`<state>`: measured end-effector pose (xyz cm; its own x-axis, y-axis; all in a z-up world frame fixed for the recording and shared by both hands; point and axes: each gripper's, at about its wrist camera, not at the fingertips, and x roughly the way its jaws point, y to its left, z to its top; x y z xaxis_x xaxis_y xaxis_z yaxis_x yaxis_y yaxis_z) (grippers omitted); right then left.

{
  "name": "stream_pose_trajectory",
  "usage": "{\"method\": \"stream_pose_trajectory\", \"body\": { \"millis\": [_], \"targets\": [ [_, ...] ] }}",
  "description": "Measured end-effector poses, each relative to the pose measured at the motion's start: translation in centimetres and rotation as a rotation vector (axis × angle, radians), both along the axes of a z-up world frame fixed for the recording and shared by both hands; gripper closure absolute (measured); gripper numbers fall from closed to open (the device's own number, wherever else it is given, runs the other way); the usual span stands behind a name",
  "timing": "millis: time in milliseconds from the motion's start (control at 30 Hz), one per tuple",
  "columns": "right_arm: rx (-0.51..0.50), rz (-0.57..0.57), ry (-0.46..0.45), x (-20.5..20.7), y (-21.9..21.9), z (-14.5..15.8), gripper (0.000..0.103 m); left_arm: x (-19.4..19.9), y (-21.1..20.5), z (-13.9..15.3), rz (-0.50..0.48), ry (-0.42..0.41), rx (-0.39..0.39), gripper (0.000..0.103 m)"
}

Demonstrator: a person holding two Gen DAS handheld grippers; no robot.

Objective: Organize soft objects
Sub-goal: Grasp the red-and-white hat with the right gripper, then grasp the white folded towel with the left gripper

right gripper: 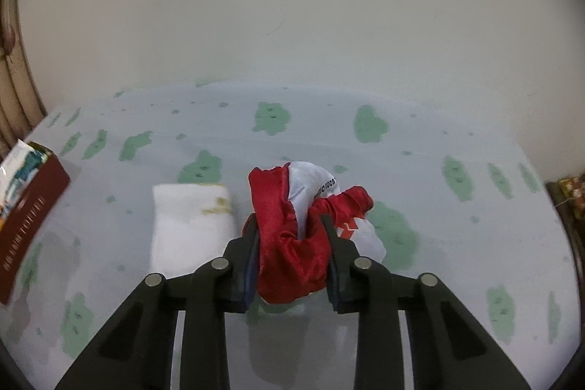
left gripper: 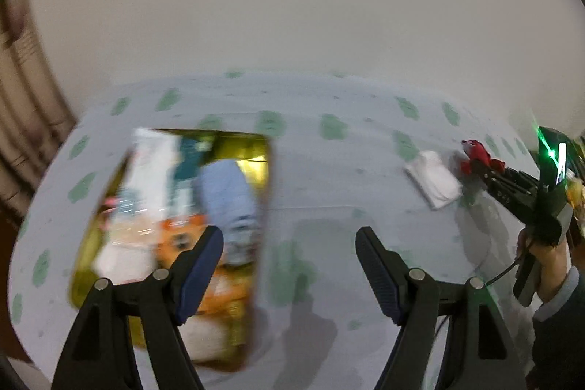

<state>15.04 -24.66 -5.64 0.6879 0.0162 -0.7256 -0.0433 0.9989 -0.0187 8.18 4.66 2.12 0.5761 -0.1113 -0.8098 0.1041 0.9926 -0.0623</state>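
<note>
**Right fingers pinching the red and white cloth**

The red and white cloth (right gripper: 296, 236) is sitting bunched between the right gripper (right gripper: 290, 236), whose fingers (right gripper: 252, 254) are pressing into it from both sides, so the satin folds are bulging up and out above them. White fabric with dark printed lettering is showing at the top of the bundle, and a further white part is spilling to the right onto the surface (right gripper: 457, 243), which is wearing a pale cover with green blotches. In the left wrist view the same cloth (left gripper: 475, 154) is appearing far to the right, at the tip of the right gripper (left gripper: 479, 167), held by a person's hand (left gripper: 541, 249) in a dark sleeve.

Just left of the cloth a folded white towel (right gripper: 190, 225) is lying flat, its gold emblem facing up; the two look to be just apart.

Further left a dark red box (right gripper: 33, 225) with a gold lining is holding packets and soft things, blurred in the left view (left gripper: 172, 225).

The left gripper (left gripper: 289, 251) is hanging over the surface beside the box, its fingers (left gripper: 204, 262) spread wide with nothing between them.
</note>
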Motion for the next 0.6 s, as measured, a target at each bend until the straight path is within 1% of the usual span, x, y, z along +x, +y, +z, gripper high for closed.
{"method": "stream_pose_trajectory", "body": {
  "millis": [67,167,267,333,400,467,500,600],
  "targets": [
    [-0.043,-0.024,-0.007,-0.8,-0.9,-0.1,0.076,0.9,-2.2,-0.6,-0.041,0.031,-0.037,0.026],
    [-0.076,-0.046,-0.003,-2.1,-2.1,-0.6,0.076,2.5,-5.1,-1.4,-0.08,0.071,-0.094,0.026],
    [-0.065,-0.062,0.02,-3.1,-3.5,-1.6,0.076,4.5,-8.7,-2.5,-0.129,0.126,-0.122,0.026],
    [-0.036,-0.072,0.039,-3.3,-4.2,-2.3,0.076,5.8,-10.6,-3.4,-0.149,0.17,-0.136,0.026],
    [-0.009,-0.082,0.03,-3.2,-4.5,-2.2,0.076,7.1,-12.2,-4.5,-0.148,0.212,-0.148,0.026],
    [-0.002,-0.074,0.057,-2.9,-4.4,-2.7,0.076,8.1,-13.4,-5.6,-0.139,0.243,-0.161,0.026],
    [-0.007,-0.067,0.077,-2.6,-4.2,-3.0,0.076,8.5,-13.8,-5.9,-0.137,0.254,-0.166,0.026],
    [-0.018,-0.053,0.085,-2.4,-3.9,-3.1,0.073,9.8,-15.6,-6.6,-0.136,0.273,-0.173,0.026]
  ]
}}
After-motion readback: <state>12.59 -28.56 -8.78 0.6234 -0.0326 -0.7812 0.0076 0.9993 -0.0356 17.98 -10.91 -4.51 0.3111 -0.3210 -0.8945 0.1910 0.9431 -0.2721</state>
